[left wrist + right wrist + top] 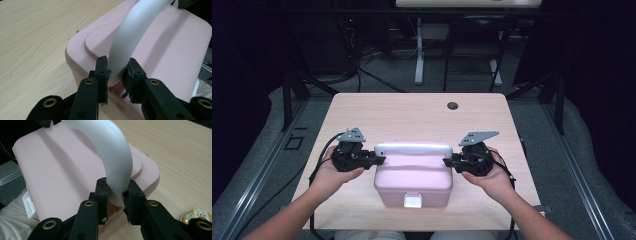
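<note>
The left tongs [116, 75] and right tongs [115, 192] each pinch one end of the white handle [413, 147] on the pink box [413, 182], which sits on the desk [412, 112] just in front of the person and looks hard, smooth and probably light.

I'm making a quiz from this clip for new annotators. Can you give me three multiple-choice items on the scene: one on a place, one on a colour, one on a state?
1. Where does the left gripper grip the handle?
A. at its end, by the box's edge
B. at its middle
C. nowhere

2. What colour is the box?
A. blue
B. pink
C. green

3. How do the right gripper's jaws stand?
A. wide open above the table
B. shut on nothing
C. shut on the white handle

Answers: 1 A, the left gripper view shows the jaws at the handle's foot. 2 B, pink lid and walls. 3 C, the right gripper view shows the pads pressing the handle.
</note>
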`<state>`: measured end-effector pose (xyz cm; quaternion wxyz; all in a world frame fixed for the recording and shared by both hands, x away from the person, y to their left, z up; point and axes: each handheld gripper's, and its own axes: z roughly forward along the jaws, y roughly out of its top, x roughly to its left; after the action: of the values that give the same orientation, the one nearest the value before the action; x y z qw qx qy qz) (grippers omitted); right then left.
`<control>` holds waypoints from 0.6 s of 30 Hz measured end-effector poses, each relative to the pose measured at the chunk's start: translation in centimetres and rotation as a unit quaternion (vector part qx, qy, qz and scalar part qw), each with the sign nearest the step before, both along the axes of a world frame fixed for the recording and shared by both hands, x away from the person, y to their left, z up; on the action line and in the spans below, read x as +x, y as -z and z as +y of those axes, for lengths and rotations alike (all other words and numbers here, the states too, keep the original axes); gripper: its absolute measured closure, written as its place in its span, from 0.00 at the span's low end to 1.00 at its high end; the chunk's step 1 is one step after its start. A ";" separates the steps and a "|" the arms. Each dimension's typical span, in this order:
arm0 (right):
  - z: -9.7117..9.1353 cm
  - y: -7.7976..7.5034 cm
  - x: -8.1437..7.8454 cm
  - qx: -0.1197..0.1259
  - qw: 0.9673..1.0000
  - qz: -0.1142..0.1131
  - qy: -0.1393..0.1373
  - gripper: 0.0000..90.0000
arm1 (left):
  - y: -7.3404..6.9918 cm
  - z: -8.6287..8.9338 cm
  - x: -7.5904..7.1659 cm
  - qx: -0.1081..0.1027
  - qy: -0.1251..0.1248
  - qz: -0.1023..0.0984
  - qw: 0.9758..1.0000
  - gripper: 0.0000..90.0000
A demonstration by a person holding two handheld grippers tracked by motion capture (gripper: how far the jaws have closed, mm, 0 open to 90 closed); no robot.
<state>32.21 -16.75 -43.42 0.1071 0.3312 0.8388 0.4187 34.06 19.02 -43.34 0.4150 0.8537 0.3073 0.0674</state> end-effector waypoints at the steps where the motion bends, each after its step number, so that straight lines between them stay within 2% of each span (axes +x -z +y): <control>1: 0.0 0.0 0.0 0.000 1.000 0.000 0.000 0.82 | 0.0 0.0 0.0 0.000 0.000 0.000 1.000 0.82; 11: 0.1 -0.1 -0.4 -0.006 1.000 0.000 -0.003 0.82 | -0.2 0.0 -0.1 0.007 0.004 0.003 1.000 0.82; 18: 0.1 -0.3 -0.4 -0.004 1.000 0.003 -0.004 0.82 | -0.3 0.1 -0.1 0.002 0.003 0.007 1.000 0.82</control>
<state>31.84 -16.62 -43.12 0.1048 0.3287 0.8421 0.4145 33.99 19.11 -43.05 0.4110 0.8561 0.3072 0.0612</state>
